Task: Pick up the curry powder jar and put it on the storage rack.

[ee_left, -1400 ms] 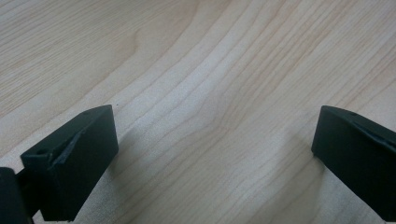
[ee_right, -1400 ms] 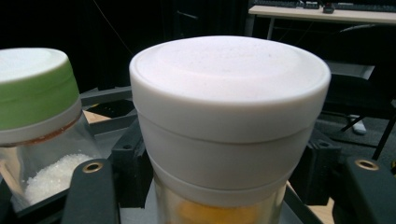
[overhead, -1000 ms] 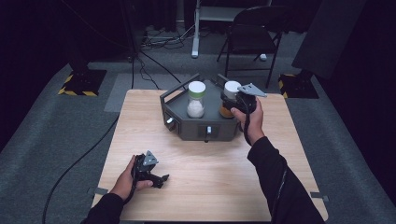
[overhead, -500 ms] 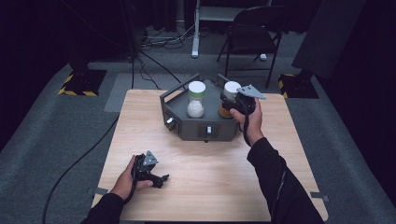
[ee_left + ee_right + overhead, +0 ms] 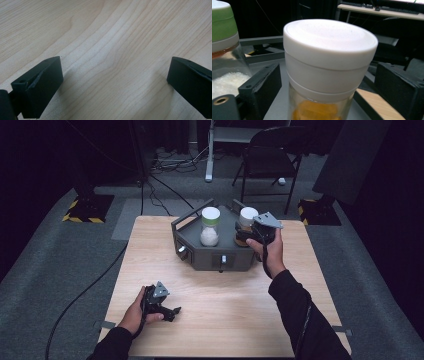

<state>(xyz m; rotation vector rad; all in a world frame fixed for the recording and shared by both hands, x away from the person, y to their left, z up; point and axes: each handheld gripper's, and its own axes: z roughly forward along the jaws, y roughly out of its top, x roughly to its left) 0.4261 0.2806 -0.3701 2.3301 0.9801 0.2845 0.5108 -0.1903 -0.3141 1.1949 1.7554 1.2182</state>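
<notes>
— What is sitting around the wooden table (image 5: 215, 320)?

— A black folding chair (image 5: 272, 150) is standing behind it on the grey carpet (image 5: 50, 270), and a yellow-and-black striped base (image 5: 84, 210) is lying at each far corner.

— Any cables?

— A black cable (image 5: 87, 287) is trailing across the carpet on the left, and more are lying tangled near a white stand leg (image 5: 208, 155).
</notes>
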